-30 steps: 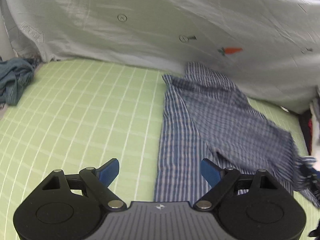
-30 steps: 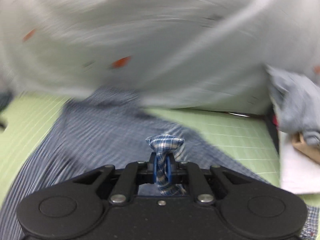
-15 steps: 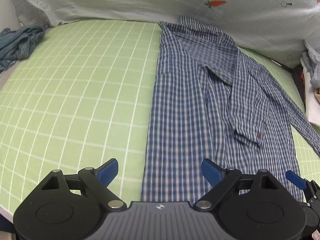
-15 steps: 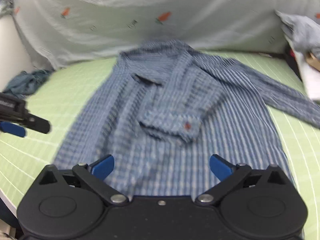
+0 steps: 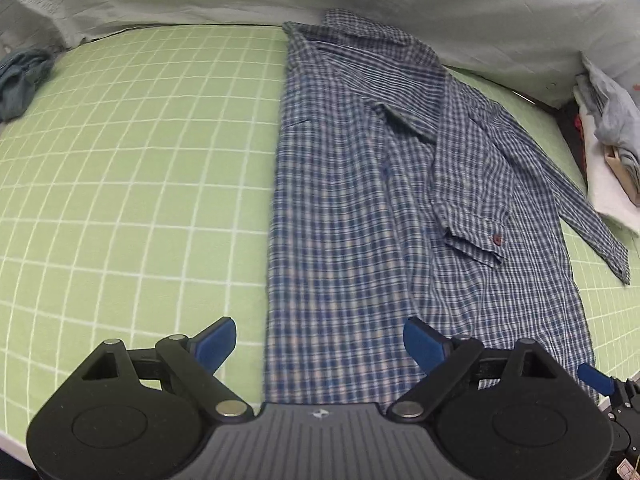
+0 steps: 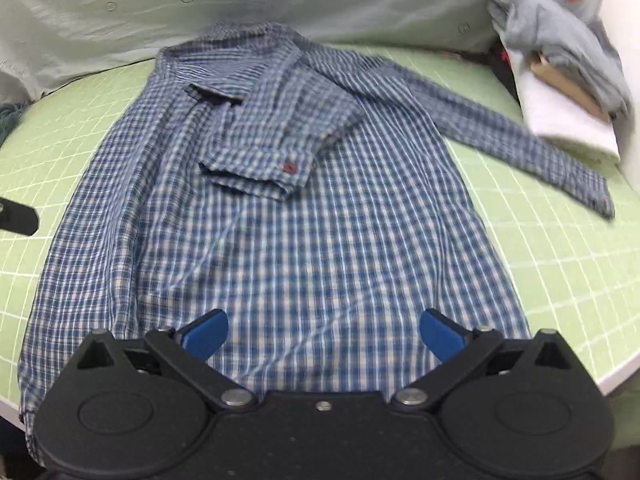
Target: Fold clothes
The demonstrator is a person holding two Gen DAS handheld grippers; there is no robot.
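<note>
1. Blue-and-white checked long-sleeved cotton shirt (image 6: 320,208) spread flat on the green grid-patterned bed sheet (image 5: 120,168), collar toward the pale carrot-print cloth (image 5: 400,12) at the far side, hem nearest the cameras
2. One sleeve already folded in across the shirt's chest, its cuff with the small red button (image 6: 289,167) lying on the body; the other sleeve (image 6: 520,144) stretched out sideways off the shirt, onto the sheet
3. Left gripper (image 5: 318,342) with fingers wide and empty, hanging above the shirt's hem at its straight edge
4. Right gripper (image 6: 322,332) with fingers wide and empty, above the middle of the hem, no cloth between them
5. Step in hand, by judgement: between folds, one sleeve in, the second not yet brought in
6. Next move likely: reach to the outstretched sleeve near its cuff, pinch it, carry it over the shirt's body; a low, flat approach needed to catch only one layer
7. Beside the outstretched sleeve: white folded pile with grey cloth on top (image 6: 560,80), close enough to snag
8. Crumpled blue-grey garment (image 5: 20,80) well apart from the shirt, not in the way
</note>
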